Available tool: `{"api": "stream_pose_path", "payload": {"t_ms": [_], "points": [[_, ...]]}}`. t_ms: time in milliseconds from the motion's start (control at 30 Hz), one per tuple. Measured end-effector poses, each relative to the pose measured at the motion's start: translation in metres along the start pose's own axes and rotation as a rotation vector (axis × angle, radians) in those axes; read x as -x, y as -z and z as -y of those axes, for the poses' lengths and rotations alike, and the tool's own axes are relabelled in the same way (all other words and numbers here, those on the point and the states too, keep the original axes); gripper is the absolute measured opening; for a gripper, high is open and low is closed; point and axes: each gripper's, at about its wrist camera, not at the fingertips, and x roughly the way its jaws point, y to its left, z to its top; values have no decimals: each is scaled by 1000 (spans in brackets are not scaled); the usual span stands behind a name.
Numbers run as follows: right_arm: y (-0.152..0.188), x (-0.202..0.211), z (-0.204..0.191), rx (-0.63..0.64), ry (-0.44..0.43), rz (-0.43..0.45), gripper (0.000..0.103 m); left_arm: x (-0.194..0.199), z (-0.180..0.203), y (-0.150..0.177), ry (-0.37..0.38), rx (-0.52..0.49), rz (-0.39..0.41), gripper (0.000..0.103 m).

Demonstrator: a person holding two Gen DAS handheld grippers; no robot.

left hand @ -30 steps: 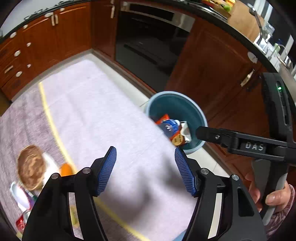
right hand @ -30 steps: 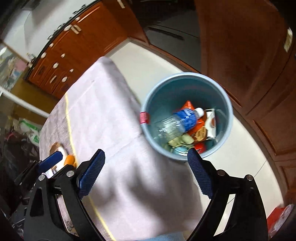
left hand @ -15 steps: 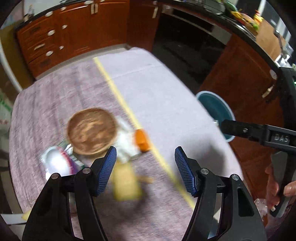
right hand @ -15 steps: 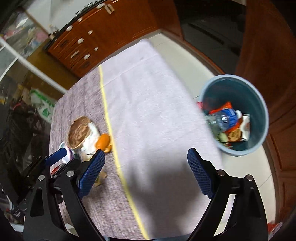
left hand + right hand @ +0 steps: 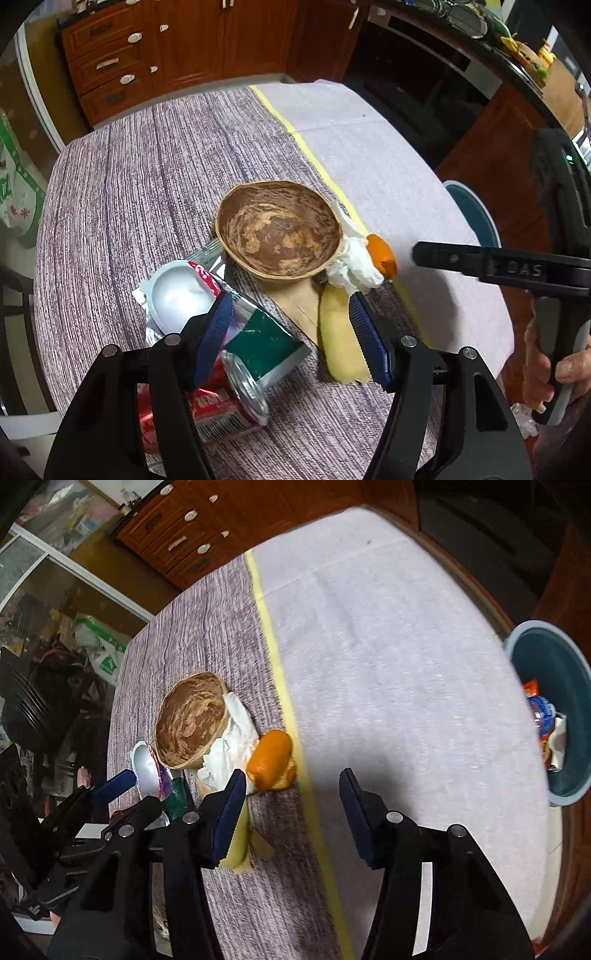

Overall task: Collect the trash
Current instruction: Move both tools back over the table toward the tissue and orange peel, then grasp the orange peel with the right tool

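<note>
Purple-grey woven cloth covers the round table [image 5: 122, 206], and it now fills both wrist views where, a second ago, the teal plastic trash bin [image 5: 554, 686] sat in the middle of each. You have swung both grippers away from the bin and back over the remaining litter. The bin stands off the table edge on the floor, well apart from the pile and already holding a bottle and wrappers.

The pile lies just left of the yellow stripe [image 5: 314, 155]. Going down in size, it is made up of:
- a brown marbled bowl [image 5: 277, 230];
- a red and green drinks can lying on its side [image 5: 236, 376];
- a white foil-lidded cup [image 5: 177, 295];
- a pale yellow peel-like strip [image 5: 341, 339];
- a crumpled white tissue [image 5: 351, 258];
- a small orange bun-shaped piece [image 5: 271, 758].

Left gripper [image 5: 291, 332]: jaws stand apart and empty, with the can and the strip showing between them below.

Right gripper [image 5: 291, 801]: jaws are closing with nothing between them; the orange piece lies just beyond its left finger.

Judgement: one delivery is complete and the next pick has not yet begun. Choose a target each before you descend.
</note>
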Motion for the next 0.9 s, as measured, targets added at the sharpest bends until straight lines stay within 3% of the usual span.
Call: {"api": "stream_pose_path", "payload": {"t_ms": [233, 400, 500, 667, 900], "points": [[-9, -28, -8, 15, -20, -34, 45, -7, -1, -6, -3, -17, -18, 67], [-9, -38, -8, 22, -48, -46, 23, -11, 4, -6, 15, -23, -24, 67], [-9, -31, -6, 31, -53, -28, 17, -12, 15, -6, 36, -30, -14, 67], [-6, -19, 8, 31, -47, -19, 16, -16, 38, -7, 56, -63, -13, 67], [-9, -27, 11, 28, -94, -48, 26, -18, 38, -8, 18, -45, -19, 67]]}}
